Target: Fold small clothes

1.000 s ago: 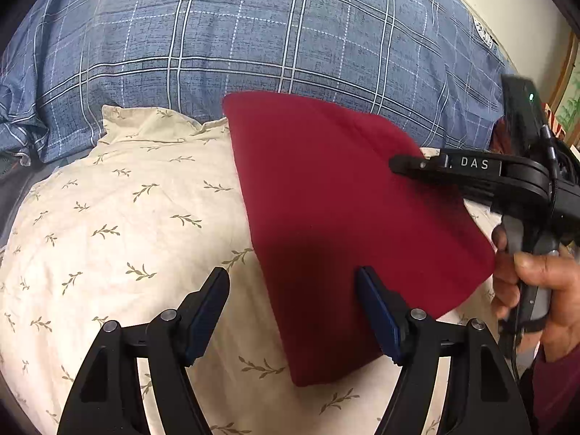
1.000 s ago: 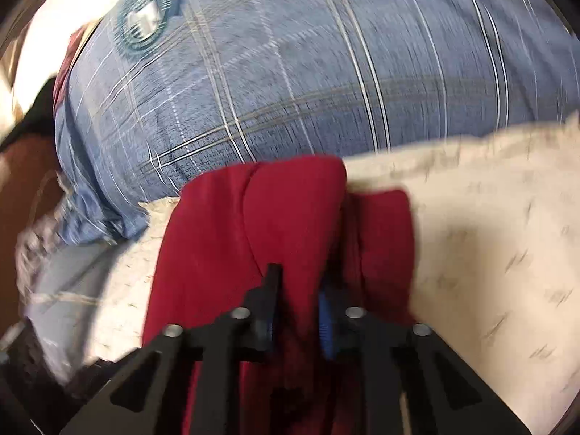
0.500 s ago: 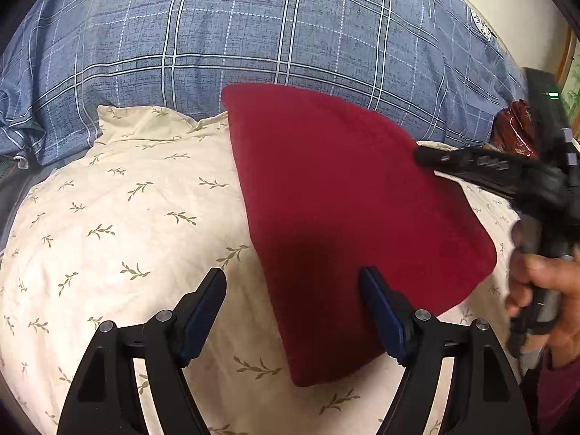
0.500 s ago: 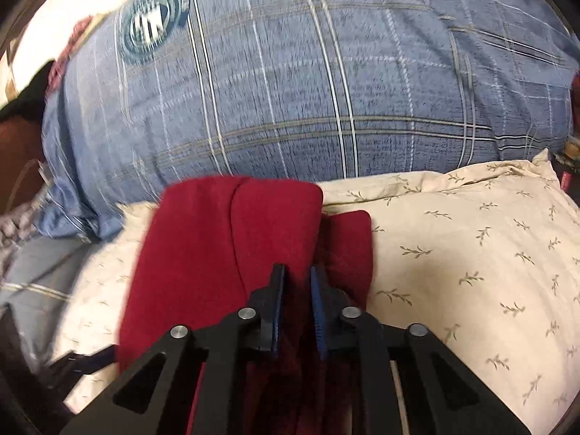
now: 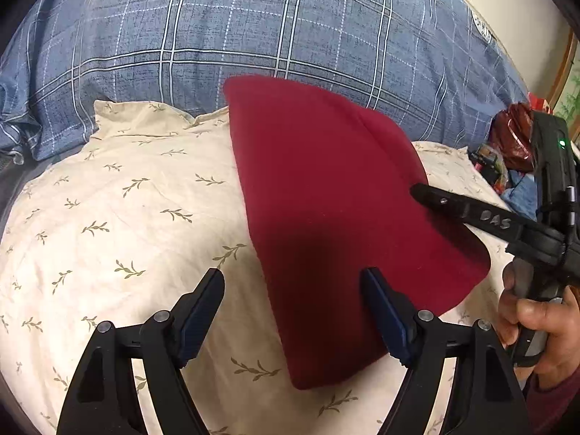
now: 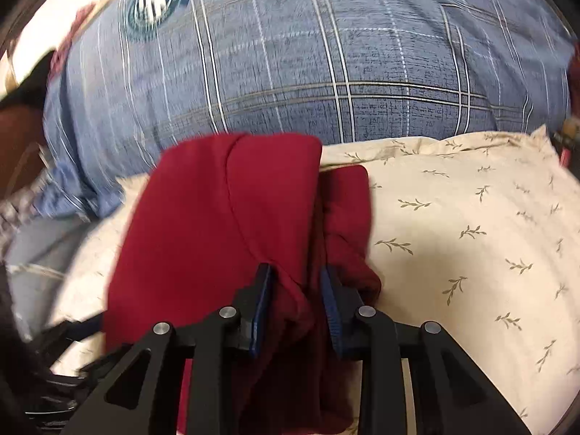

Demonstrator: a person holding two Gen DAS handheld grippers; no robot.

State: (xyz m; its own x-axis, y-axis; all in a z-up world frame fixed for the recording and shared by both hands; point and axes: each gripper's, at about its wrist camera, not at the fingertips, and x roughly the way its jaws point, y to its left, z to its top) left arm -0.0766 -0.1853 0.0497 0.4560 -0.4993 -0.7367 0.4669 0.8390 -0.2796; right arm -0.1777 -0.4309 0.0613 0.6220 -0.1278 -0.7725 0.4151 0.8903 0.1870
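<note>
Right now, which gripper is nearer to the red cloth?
Right. The right gripper has a fold of the red cloth between its fingers, which have just been opening. The left gripper hangs wide open above the cloth's near edge, gripping nothing.

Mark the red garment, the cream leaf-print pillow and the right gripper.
red garment (image 5: 326,217): left wrist view, middle of the cloth.
cream leaf-print pillow (image 5: 127,217): left wrist view, bare top.
right gripper (image 6: 295,290): right wrist view, between fingertips.

Folded red cloth (image 5: 326,224) on pillow (image 5: 127,210)
</note>
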